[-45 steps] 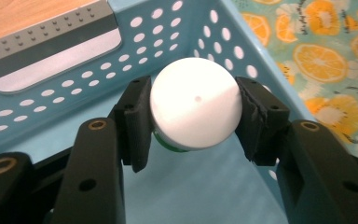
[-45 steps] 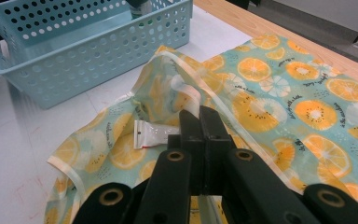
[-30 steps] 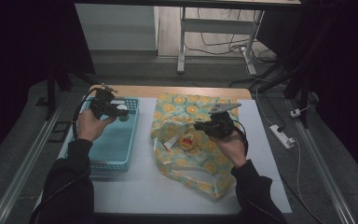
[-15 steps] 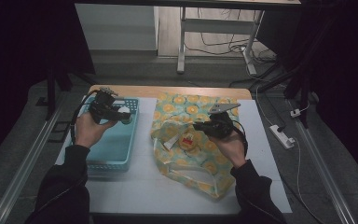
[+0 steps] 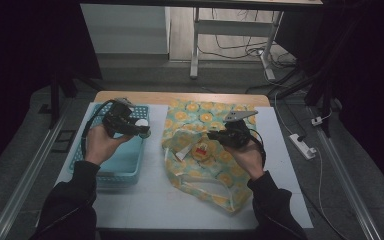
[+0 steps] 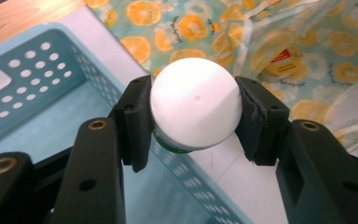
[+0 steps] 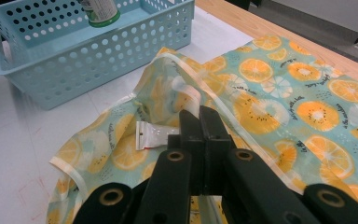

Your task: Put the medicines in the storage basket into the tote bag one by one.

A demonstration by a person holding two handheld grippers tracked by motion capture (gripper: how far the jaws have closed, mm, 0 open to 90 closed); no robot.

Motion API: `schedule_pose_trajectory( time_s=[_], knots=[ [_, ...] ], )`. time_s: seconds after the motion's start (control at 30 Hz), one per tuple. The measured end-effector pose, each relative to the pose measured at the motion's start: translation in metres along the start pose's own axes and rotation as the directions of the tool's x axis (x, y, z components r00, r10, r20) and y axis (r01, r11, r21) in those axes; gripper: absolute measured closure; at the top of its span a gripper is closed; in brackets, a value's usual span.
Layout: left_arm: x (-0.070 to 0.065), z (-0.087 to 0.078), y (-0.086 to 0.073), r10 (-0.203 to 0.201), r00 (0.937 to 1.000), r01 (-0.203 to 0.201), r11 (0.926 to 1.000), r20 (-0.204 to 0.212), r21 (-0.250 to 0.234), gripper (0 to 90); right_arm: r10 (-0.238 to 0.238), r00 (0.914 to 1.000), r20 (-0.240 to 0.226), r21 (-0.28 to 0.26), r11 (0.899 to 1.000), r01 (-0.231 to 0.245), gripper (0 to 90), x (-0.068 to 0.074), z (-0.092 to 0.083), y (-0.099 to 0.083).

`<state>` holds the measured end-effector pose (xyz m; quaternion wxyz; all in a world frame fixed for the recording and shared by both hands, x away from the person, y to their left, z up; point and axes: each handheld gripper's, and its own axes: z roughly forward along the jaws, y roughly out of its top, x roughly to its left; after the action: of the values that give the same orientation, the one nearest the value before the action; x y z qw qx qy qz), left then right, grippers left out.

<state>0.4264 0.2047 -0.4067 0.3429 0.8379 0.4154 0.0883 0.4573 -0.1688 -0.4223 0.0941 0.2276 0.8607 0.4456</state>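
Observation:
My left gripper (image 5: 139,129) is shut on a small white-capped bottle (image 6: 196,102) with a green band; its pads press on both sides of the cap. It hangs above the right wall of the light blue basket (image 5: 111,172). The bottle's green end (image 7: 100,13) also shows over the basket (image 7: 74,60) in the right gripper view. A clear bag printed with orange slices (image 5: 215,175) lies on the table's middle. My right gripper (image 5: 215,136) is shut on the bag's rim (image 7: 186,100) and holds it raised. Inside the bag lies a round tin with a red label (image 5: 202,150).
A white sachet (image 7: 153,135) lies at the bag's mouth. The basket's floor (image 6: 32,126) looks bare. The white table top (image 5: 155,200) ends in a wooden strip (image 5: 180,96) at the far side. A power strip (image 5: 302,146) lies on the floor at the right.
My left gripper has carried the bottle to the right and slightly upward, from over the basket's far left part toward its right wall. The right gripper and bag have stayed put.

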Motion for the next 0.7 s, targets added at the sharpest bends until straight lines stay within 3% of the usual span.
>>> schedule_pose_trajectory(
  time_s=[0.37, 0.7],
  knots=[
    [-0.028, 0.013, 0.008, 0.062, 0.9956, -0.063, 0.998, 0.07, 0.005, 50.2, 0.001, 1.0, 0.0, -0.002, 1.0, -0.001, 89.6, 0.0, 0.0, 0.0],
    [-0.063, 0.032, 0.016, 0.142, 0.981, -0.145, 0.9893, 0.132, 0.013, 50.2, 0.001, 1.0, 0.001, -0.005, 1.0, -0.001, 89.6, 0.0, -0.002, 0.001]
  ],
)
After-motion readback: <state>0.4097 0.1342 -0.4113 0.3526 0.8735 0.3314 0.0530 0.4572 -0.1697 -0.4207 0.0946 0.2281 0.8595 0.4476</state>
